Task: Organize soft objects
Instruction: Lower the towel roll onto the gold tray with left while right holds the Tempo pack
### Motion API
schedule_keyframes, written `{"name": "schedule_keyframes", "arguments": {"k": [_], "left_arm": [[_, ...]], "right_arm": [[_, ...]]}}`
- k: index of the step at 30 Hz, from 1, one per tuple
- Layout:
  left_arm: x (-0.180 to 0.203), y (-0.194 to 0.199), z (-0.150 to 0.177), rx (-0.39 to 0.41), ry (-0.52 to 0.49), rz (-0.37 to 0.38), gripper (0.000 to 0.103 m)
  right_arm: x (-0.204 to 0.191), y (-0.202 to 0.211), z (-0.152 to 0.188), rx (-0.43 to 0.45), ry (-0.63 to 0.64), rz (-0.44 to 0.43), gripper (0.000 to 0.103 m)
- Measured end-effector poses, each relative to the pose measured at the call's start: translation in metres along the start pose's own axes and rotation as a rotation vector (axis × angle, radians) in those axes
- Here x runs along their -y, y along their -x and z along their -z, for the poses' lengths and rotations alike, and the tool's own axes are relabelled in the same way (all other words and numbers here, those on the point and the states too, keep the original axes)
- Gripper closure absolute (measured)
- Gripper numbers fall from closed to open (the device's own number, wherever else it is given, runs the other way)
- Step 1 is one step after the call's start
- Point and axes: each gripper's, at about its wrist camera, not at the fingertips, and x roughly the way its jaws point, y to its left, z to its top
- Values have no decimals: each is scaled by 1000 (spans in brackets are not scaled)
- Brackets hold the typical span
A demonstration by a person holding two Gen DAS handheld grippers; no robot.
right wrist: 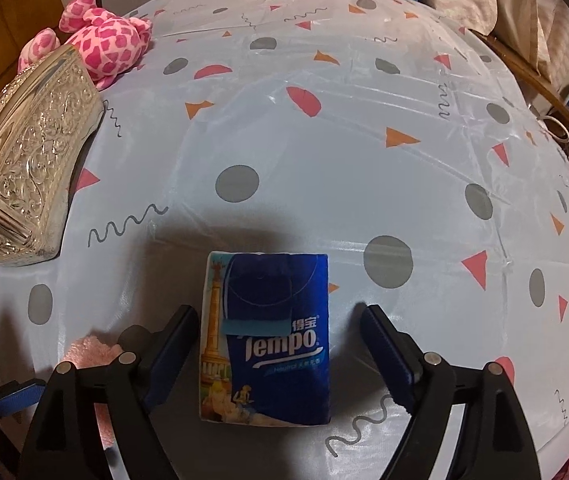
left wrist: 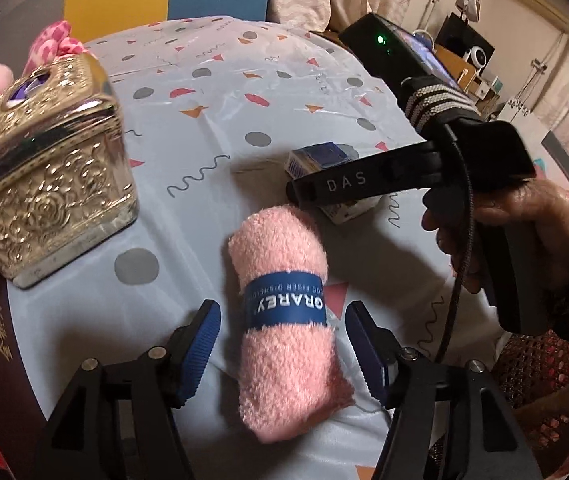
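A rolled pink towel [left wrist: 284, 320] with a blue paper band lies on the table between the fingers of my open left gripper [left wrist: 284, 344]; the pads stand apart from it on both sides. A blue Tempo tissue pack [right wrist: 272, 340] lies flat between the fingers of my open right gripper [right wrist: 280, 348], not touched. The pack also shows in the left wrist view [left wrist: 324, 160], partly behind the right gripper's body [left wrist: 364, 184]. A corner of the pink towel [right wrist: 92, 350] shows at the lower left of the right wrist view.
An ornate silver tissue box [left wrist: 44, 184] stands at the table's left edge, also in the right wrist view [right wrist: 24, 160]. A pink spotted plush toy [right wrist: 104, 44] lies behind it. The patterned tablecloth [right wrist: 324, 140] covers the round table. Chairs stand beyond the far edge.
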Motion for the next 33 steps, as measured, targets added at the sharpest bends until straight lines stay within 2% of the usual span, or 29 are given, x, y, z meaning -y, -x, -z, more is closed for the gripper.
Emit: {"name": "schedule_keyframes", "arguments": {"k": [4,6,7,8,10,11,12,22,28,33], "left_arm": [[2,-12,-8,-36,-8,-18,38],[3,-16,-12,-51,-9,-15,51],[3,-20,-14,-60,-11,-22,63],[2,-26,-15,-77,-14,-33,66],[2,-29,-15,-64,-32,-60,67],[1,-31,-15,-62,-29,-58,67],[0,-30,-15,-56,-27,-59,67],[3,-19,4,-6,-45,-79,69],[0,-4,14,15,2,-95,70],[2,9,21,25,-2,-104,70]], "right_arm": [[-1,-1,-1,-15,21,-6,17],[-1,-1,0,-9,30,-8,17],[-2,-1,0,-7,36,-6,17],[-2,-1,1,-7,39,-5,18],[-4,1,2,-2,58,-2,30],[-5,4,4,11,77,-6,47],[-8,6,5,21,96,-2,50],[-11,4,11,55,109,11,48],[-14,6,14,67,120,22,48],[-13,7,15,78,122,23,48]]}}
